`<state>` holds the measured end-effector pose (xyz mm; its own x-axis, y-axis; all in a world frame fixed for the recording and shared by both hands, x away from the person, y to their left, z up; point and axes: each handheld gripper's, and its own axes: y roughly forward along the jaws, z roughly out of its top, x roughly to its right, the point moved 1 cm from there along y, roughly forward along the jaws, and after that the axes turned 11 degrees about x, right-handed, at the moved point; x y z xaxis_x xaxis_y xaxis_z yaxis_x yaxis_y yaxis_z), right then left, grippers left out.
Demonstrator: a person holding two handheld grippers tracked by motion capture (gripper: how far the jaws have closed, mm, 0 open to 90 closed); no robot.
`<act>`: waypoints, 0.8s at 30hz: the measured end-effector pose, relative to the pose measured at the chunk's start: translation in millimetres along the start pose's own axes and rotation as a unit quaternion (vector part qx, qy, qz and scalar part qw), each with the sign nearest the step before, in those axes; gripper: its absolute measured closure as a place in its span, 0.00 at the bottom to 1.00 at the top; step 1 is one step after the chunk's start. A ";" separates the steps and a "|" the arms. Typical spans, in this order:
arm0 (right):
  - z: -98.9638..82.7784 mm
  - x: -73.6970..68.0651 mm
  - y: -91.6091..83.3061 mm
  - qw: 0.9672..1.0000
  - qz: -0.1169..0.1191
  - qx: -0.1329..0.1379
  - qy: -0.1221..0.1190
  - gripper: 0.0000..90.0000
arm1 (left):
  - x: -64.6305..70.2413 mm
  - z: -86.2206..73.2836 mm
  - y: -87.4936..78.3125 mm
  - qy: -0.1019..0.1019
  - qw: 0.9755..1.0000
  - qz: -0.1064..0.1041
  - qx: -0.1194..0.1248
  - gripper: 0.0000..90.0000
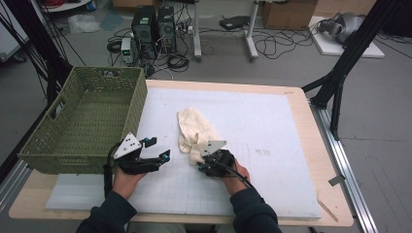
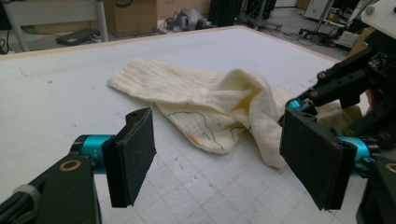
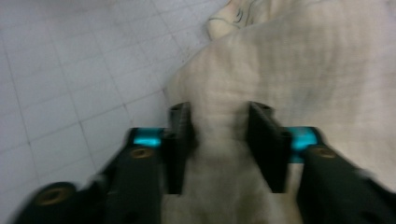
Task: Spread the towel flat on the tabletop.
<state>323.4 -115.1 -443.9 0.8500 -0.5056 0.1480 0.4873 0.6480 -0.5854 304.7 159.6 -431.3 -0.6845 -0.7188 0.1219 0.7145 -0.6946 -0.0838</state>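
A fold of the cream cloth (image 3: 261, 60) is seen between the jaws of the right gripper (image 3: 219, 144), which stand narrowly apart with cloth against both pads; whether it is pinched firmly cannot be told from the blurred right gripper view. The jaws of the left gripper (image 2: 224, 154) are held wide open with nothing between them, above bare surface, the cloth lying at their 12 o'clock. The cloth is spread rumpled near the middle of the white gridded mat (image 1: 272, 126), its near end under the right gripper. A green woven basket (image 1: 43, 141) is placed at 10 o'clock of the left gripper, on the wooden surface (image 1: 335, 204).
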 end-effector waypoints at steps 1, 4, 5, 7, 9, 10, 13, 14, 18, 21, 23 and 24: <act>0.9 0.9 -1.5 1.000 0.000 0.001 0.003 0.89 | -0.3 -0.1 -0.3 -0.001 1.000 0.001 0.000 0.30; 4.2 2.5 -11.9 1.000 0.006 0.017 0.022 0.92 | -1.9 -0.3 -1.3 0.000 1.000 0.002 -0.001 0.31; 5.2 3.7 -17.3 0.999 0.011 0.031 0.035 0.92 | -2.1 -0.6 -1.2 -0.002 1.000 0.003 0.000 0.31; 6.7 8.6 -30.1 0.996 0.017 0.062 0.056 0.91 | -2.2 -0.8 -1.3 -0.002 1.000 0.003 -0.001 0.31; 6.7 15.2 -45.4 0.993 0.013 0.088 0.082 0.91 | -1.6 -0.9 -1.3 -0.003 1.000 0.002 -0.001 0.31; 6.0 18.9 -52.8 0.991 0.012 0.096 0.094 0.91 | -1.2 -0.9 -1.1 -0.002 1.000 0.002 -0.002 0.31; 2.2 28.2 -73.1 0.985 0.002 0.121 0.124 0.90 | 0.7 -1.7 0.4 0.000 1.000 -0.004 -0.004 0.32; -0.1 31.3 -81.5 0.983 -0.006 0.128 0.135 0.90 | 1.4 -2.1 1.1 -0.001 1.000 -0.005 -0.005 0.32; -14.2 39.9 -96.3 0.979 -0.006 0.117 0.168 0.87 | 2.9 -2.8 2.7 0.002 1.000 -0.009 -0.009 0.33; -28.1 40.8 -99.2 0.980 -0.011 0.094 0.175 0.82 | 3.7 -3.2 3.7 0.002 1.000 -0.011 -0.010 0.34; -36.3 40.7 -101.3 0.984 -0.043 0.069 0.156 0.80 | 4.1 -3.7 4.3 0.002 1.000 -0.012 -0.013 0.34; -39.6 41.8 -102.4 0.985 -0.056 0.064 0.148 0.79 | 4.5 -4.1 4.8 0.002 1.000 -0.011 -0.014 0.34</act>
<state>301.2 -225.2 -409.4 0.7029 -0.7100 -0.0432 0.6126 0.6351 -0.4705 304.5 152.9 -435.2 -0.7006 -0.7033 0.1209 0.6949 -0.7109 -0.1085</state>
